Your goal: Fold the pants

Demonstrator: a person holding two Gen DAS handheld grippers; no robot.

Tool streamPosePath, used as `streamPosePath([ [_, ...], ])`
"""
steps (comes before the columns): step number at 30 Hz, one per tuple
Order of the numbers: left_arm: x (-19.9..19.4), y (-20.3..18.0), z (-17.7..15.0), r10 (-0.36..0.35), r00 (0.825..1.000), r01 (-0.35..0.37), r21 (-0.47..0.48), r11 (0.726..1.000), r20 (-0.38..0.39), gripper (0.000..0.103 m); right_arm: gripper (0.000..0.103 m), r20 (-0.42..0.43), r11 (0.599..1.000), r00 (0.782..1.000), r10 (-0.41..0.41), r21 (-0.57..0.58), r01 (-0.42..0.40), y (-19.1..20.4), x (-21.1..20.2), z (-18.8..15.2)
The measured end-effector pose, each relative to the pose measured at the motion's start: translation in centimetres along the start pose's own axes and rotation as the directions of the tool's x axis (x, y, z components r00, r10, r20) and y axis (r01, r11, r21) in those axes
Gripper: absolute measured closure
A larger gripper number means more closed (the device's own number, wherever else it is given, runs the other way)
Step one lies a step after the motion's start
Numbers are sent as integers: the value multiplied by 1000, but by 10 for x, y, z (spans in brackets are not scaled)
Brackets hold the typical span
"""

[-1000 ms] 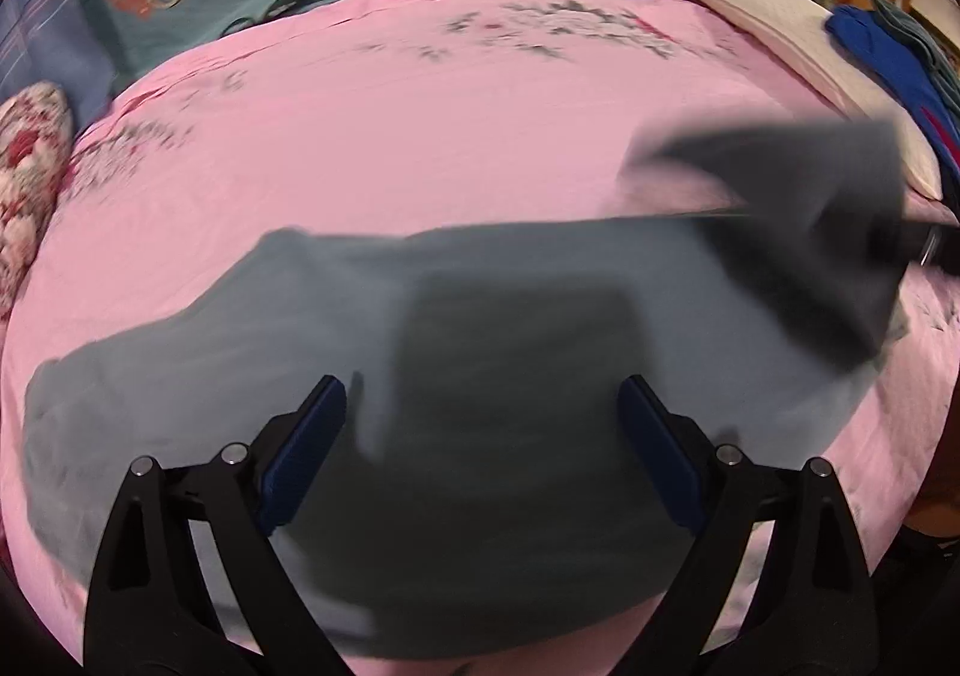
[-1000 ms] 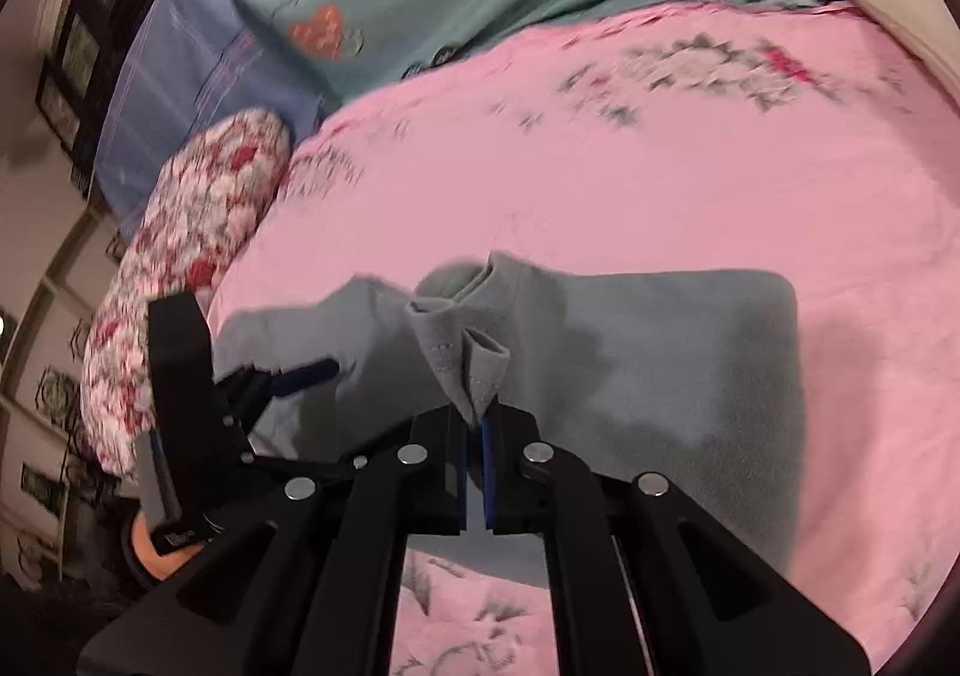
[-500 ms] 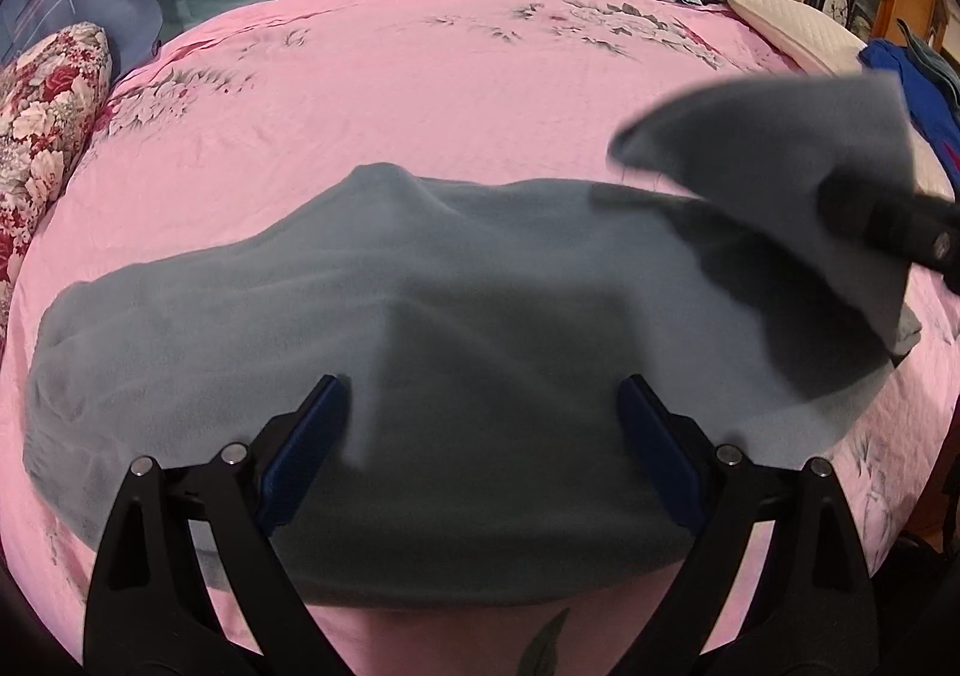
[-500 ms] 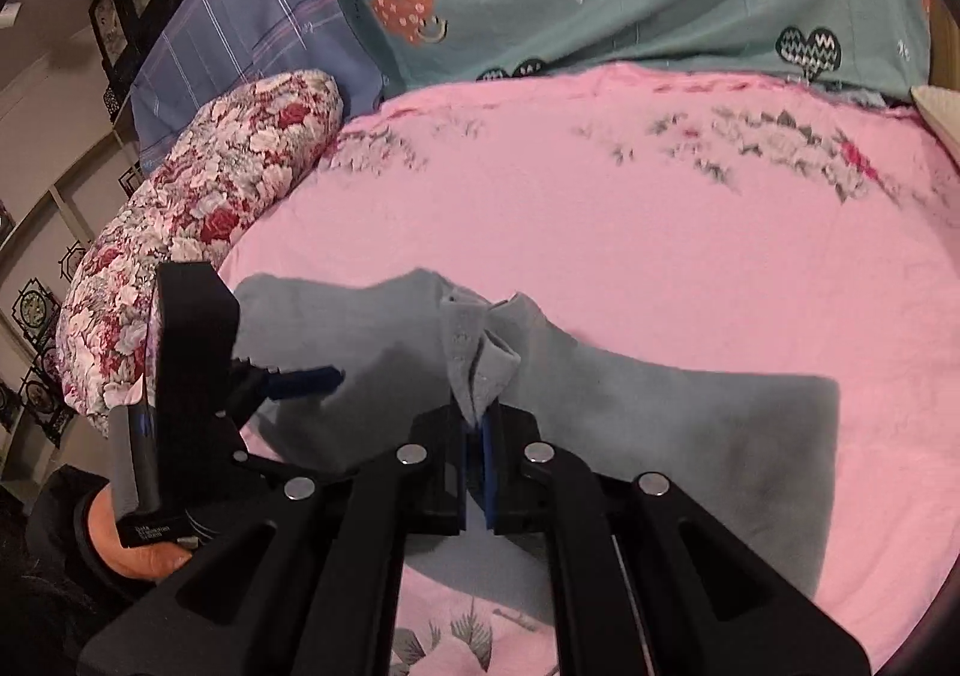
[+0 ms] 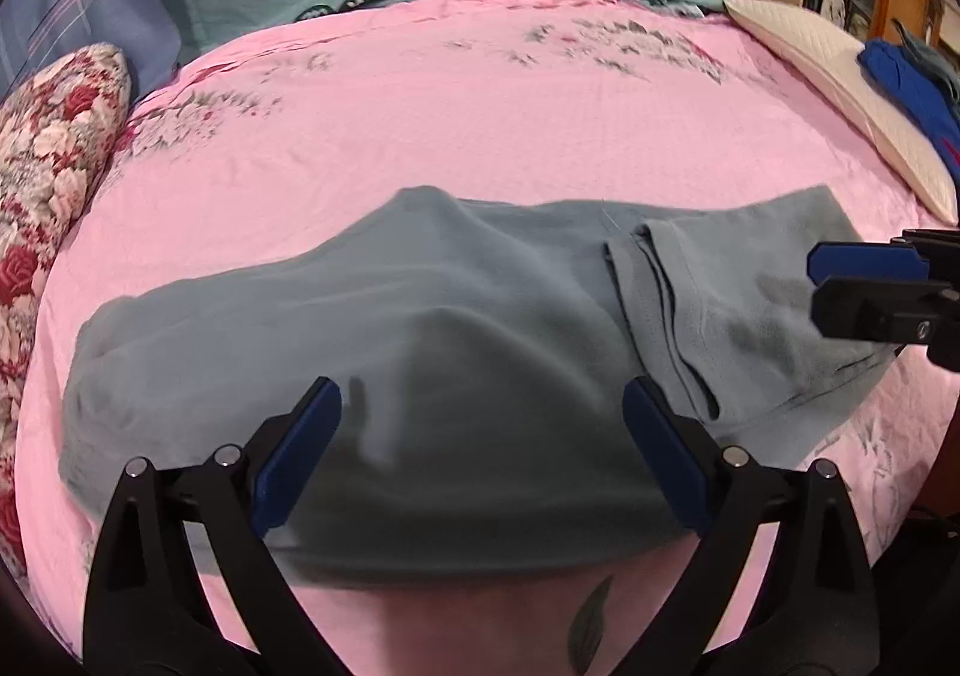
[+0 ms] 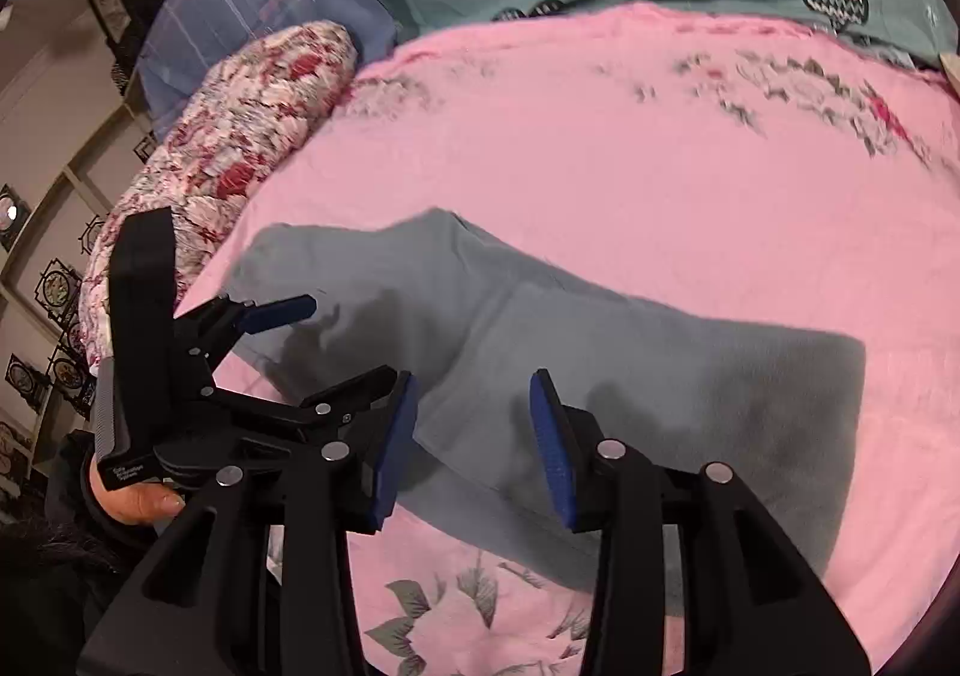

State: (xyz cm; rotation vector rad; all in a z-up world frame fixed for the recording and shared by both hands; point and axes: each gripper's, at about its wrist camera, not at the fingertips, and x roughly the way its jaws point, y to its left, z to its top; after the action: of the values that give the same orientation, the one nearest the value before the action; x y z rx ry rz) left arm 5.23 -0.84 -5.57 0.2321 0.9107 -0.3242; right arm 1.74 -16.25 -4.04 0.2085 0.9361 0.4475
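The grey pants (image 5: 456, 352) lie flat across the pink bed sheet (image 5: 480, 135), with one end turned over onto the body of the garment at my right side (image 5: 720, 304).

Risk 1: the folded flap shows a loose ridge at its inner edge. If I press or drag there, I judge the layers will shift and the fold will come out skewed.

Risk 2: the fabric looks soft and thin. A pinch that takes only the top layer would, I expect, open the fold when lifted.

Risk 3: a bump sits at the far edge of the pants; folding over it would probably trap a crease.

Left tool (image 5: 480, 436): fingers spread wide, holding nothing, poised over the middle of the pants; I cannot tell whether it touches them.

Right tool (image 6: 474, 436): released, fingers moderately apart, empty, above the near edge of the pants.
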Motion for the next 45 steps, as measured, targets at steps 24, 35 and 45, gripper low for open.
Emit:
streamPosePath([
  [24, 1, 13, -21, -32, 999, 32, 3, 999, 17, 5, 99, 20, 986, 998, -51, -159, 54, 35, 9, 0],
  [35, -1, 13, -23, -26, 999, 26, -2, 1000, 23, 5, 97, -135, 995, 991, -22, -96, 9, 28, 48, -3],
  [45, -26, 10, -15, -54, 993, 55, -16, 998, 102, 5, 61, -49, 955, 962, 267, 144, -258, -1, 25, -6],
])
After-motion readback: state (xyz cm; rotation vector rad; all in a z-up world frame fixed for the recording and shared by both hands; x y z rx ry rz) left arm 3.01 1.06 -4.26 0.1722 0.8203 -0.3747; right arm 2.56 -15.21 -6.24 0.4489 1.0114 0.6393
